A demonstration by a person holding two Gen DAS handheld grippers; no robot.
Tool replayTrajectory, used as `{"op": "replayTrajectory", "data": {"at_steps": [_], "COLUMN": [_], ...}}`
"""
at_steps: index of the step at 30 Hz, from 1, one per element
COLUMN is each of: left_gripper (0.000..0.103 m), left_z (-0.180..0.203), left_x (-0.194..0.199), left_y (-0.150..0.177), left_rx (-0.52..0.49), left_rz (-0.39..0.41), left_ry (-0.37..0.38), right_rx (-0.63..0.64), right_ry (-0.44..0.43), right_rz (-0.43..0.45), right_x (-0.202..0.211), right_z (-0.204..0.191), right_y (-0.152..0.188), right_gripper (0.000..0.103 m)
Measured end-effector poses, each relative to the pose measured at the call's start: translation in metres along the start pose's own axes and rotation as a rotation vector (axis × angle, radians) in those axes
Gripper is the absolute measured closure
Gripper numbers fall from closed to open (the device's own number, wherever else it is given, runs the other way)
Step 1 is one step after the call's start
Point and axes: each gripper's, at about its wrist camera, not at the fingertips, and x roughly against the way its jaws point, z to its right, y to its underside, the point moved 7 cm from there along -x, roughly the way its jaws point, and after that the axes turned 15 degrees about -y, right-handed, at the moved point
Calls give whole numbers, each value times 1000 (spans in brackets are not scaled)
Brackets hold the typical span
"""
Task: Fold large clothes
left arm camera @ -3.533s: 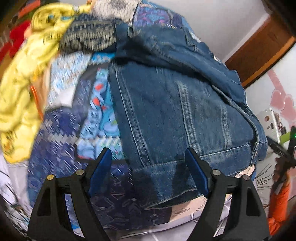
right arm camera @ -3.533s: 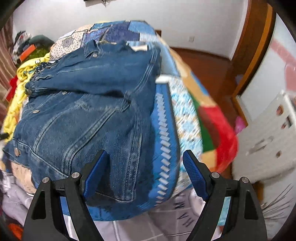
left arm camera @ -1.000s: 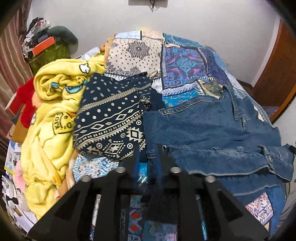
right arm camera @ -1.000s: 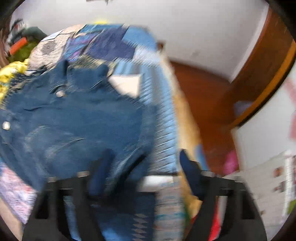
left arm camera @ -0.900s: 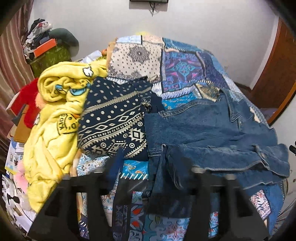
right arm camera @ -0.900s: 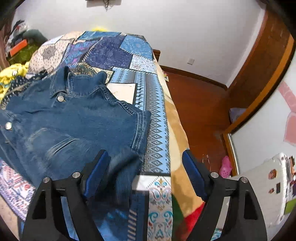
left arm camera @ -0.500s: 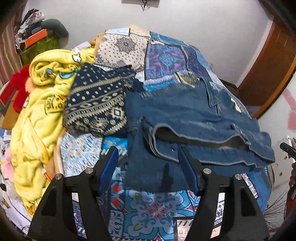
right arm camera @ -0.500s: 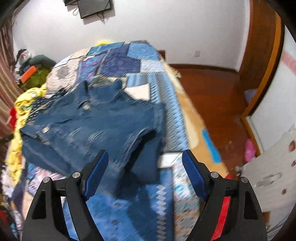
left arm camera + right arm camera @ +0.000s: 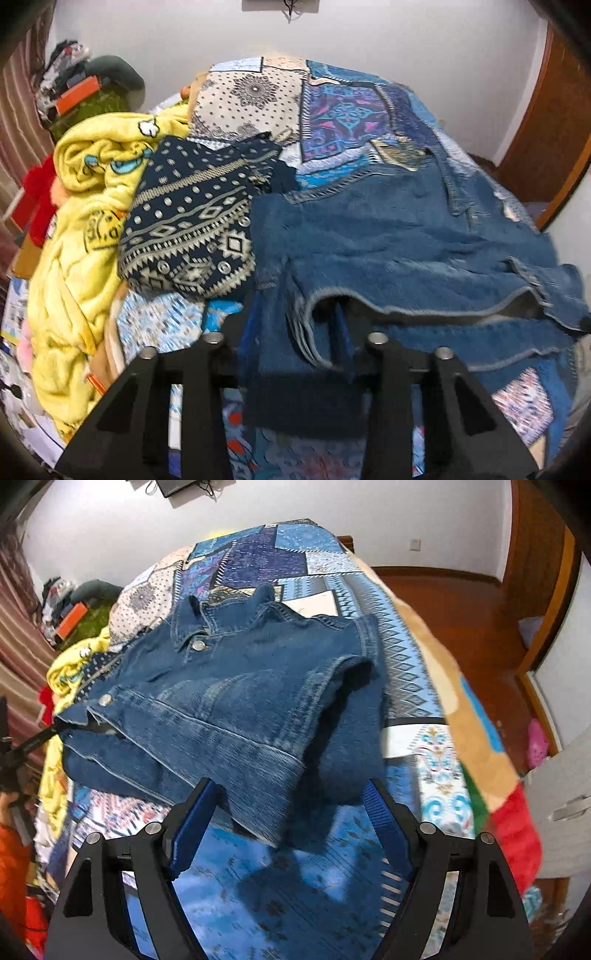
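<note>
A blue denim jacket (image 9: 406, 240) lies partly folded on the patchwork quilt (image 9: 343, 110), collar toward the far wall. My left gripper (image 9: 293, 325) is at its near left corner, jaws closing, and the bunched denim layers fill the narrow gap between the blue pads. In the right wrist view the jacket (image 9: 236, 686) shows its collar and buttons. My right gripper (image 9: 288, 823) hovers at the near right corner; its jaws stand wide and are closing a little, with the folded hem hanging between the pads, untouched.
A yellow blanket (image 9: 81, 221) and a navy patterned garment (image 9: 192, 229) lie left of the jacket. The quilt (image 9: 295, 554) drops off on the right to a wooden floor (image 9: 461, 602). An orange sleeve (image 9: 11, 849) shows at the left edge.
The left jaws opened wide, then narrowed onto the jacket's folded left corner. The right gripper came down closer to the right corner and rolled, its jaws still wide.
</note>
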Motion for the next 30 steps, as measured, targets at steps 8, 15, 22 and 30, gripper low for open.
{"op": "replayTrajectory", "data": {"at_steps": [8, 15, 22, 30], "left_gripper": [94, 95, 95, 95], "left_z": [5, 10, 26, 22], "left_x": [0, 46, 62, -40], "left_y": [-16, -59, -109, -103], "left_rx": [11, 16, 11, 83], "left_rz": [69, 189, 266, 44], "left_ry": [-18, 33, 46, 37], "right_rx": [61, 204, 197, 79], "right_ry": [-27, 44, 91, 120], "right_rz": [9, 138, 240, 137], "right_x": [-11, 10, 13, -54], "right_z": [-13, -32, -26, 20], "right_y": [-14, -72, -138, -156], "right_gripper": [88, 91, 92, 92]}}
